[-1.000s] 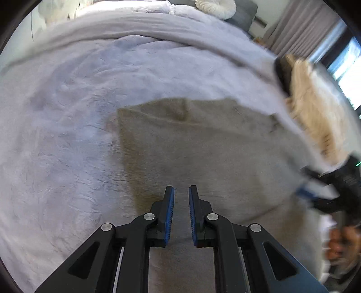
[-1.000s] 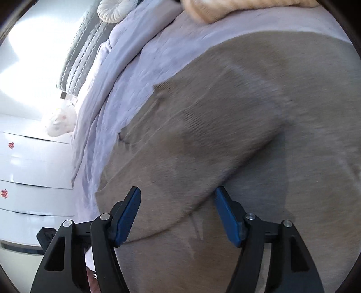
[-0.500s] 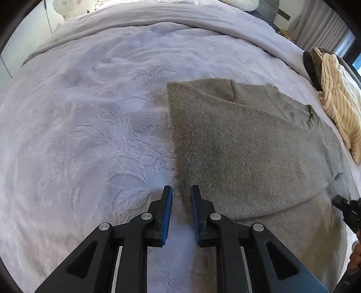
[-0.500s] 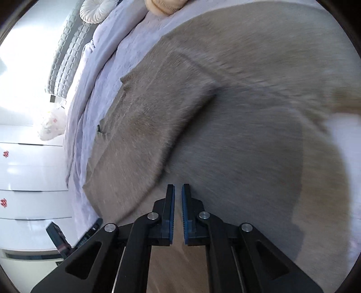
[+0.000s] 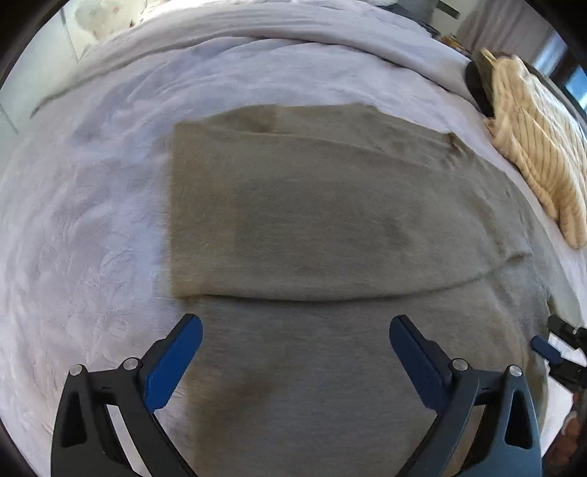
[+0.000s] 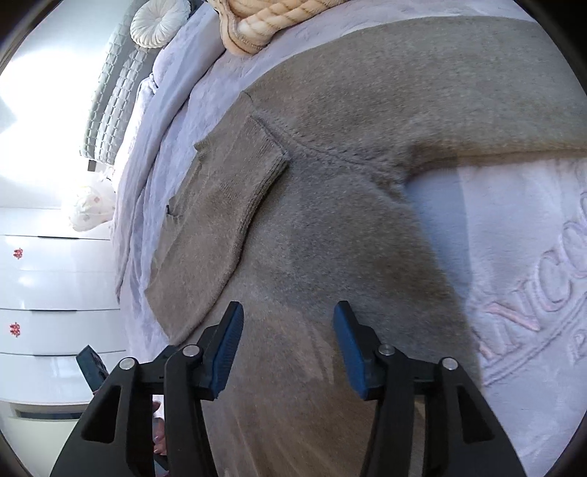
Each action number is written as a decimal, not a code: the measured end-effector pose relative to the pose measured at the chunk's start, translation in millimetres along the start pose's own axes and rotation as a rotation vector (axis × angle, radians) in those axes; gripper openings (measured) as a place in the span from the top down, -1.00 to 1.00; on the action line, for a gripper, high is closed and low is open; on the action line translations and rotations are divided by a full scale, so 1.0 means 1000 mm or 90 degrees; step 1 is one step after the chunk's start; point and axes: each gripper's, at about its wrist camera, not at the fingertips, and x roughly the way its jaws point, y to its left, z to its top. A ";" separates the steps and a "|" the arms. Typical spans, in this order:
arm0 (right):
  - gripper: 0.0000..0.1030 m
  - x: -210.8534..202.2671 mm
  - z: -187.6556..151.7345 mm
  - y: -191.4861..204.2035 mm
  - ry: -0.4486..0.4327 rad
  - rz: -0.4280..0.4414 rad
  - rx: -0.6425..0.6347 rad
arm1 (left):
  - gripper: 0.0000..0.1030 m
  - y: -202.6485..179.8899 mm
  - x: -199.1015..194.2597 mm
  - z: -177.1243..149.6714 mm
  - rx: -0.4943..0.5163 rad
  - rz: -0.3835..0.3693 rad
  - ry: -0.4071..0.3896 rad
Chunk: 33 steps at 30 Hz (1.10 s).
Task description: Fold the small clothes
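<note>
A grey-brown knit sweater (image 5: 330, 227) lies flat on the lavender bedspread (image 5: 84, 227). One sleeve is folded across its body. In the right wrist view the sweater (image 6: 367, 190) fills the middle, with the folded sleeve's ribbed cuff (image 6: 264, 161) lying on it. My left gripper (image 5: 295, 334) is wide open and empty, just above the sweater's near part. My right gripper (image 6: 288, 323) is open and empty over the sweater's lower body. The right gripper also shows at the right edge of the left wrist view (image 5: 561, 348).
A cream striped knit garment (image 5: 539, 146) lies at the bed's right side, also in the right wrist view (image 6: 264, 22). A round white cushion (image 6: 157, 22) and a quilted headboard (image 6: 110, 102) stand at the far end. White drawers (image 6: 55, 293) are beside the bed.
Both grippers were shut half a second ago and are now open. The left gripper has moved right, from the sweater's left edge to over its lower part.
</note>
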 end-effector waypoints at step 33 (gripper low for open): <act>-0.20 -0.167 0.087 -0.225 -0.280 0.013 0.306 | -0.98 -0.217 0.037 0.001 0.100 -0.037 0.045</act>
